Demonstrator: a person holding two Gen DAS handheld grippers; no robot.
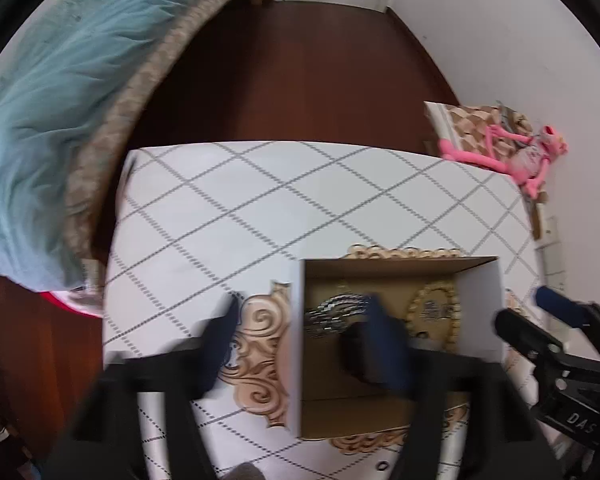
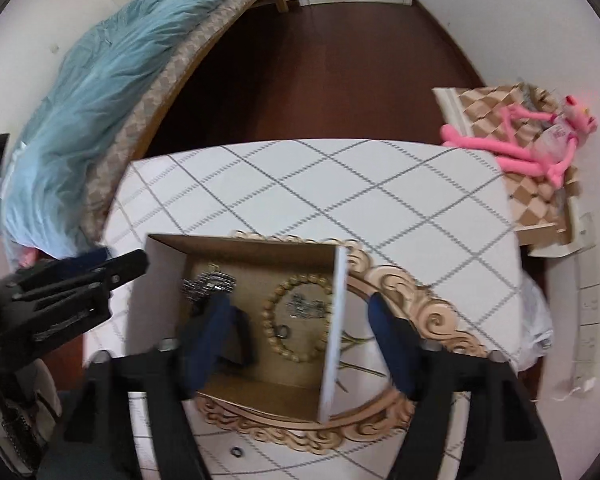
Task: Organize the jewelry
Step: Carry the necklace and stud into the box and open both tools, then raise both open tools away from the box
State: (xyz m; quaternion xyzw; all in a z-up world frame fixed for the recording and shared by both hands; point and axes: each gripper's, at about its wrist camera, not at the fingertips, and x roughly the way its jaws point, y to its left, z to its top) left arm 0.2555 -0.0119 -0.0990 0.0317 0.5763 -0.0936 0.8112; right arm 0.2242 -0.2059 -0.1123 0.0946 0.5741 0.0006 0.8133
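**Clerk:** Briefly, item one: white-sided open cardboard box [image 2: 338, 320], standing on the white tablecloth with grey diamond lines [image 2: 340, 200], over its tan scrollwork medallion. What did you hold at that moment?

**Checker:** Nothing. Your left tongs [image 1: 303, 306] stood released, one blue finger outside the box's left wall and the other inside. Your right tongs [image 2: 297, 300] were likewise spread and empty, straddling the right wall.

**Clerk:** Item two, contents?

**Checker:** You had in the box a silver metal link bracelet [image 2: 209, 285] towards the far left, a round bracelet of tan wooden beads [image 2: 300, 318] towards the right, a small silver trinket [image 2: 308, 305] inside the bead loop, and a dark looped band [image 2: 242, 336] near the front. Blur hid the finer detail.

**Clerk:** Item three, anything outside?

**Checker:** One small dark ring [image 2: 236, 451] lay on the cloth in front of the box, well apart from the rest.

**Clerk:** Advice on the step?

**Checker:** You seemed nearly done, with that ring the likely remainder. You were best served by lifting one pair of tongs clear of the wall first, lest you drag the light box. You then needed to come down on the ring squarely, pads flat to the cloth, closing slowly: a thing that thin could skid or flip away.
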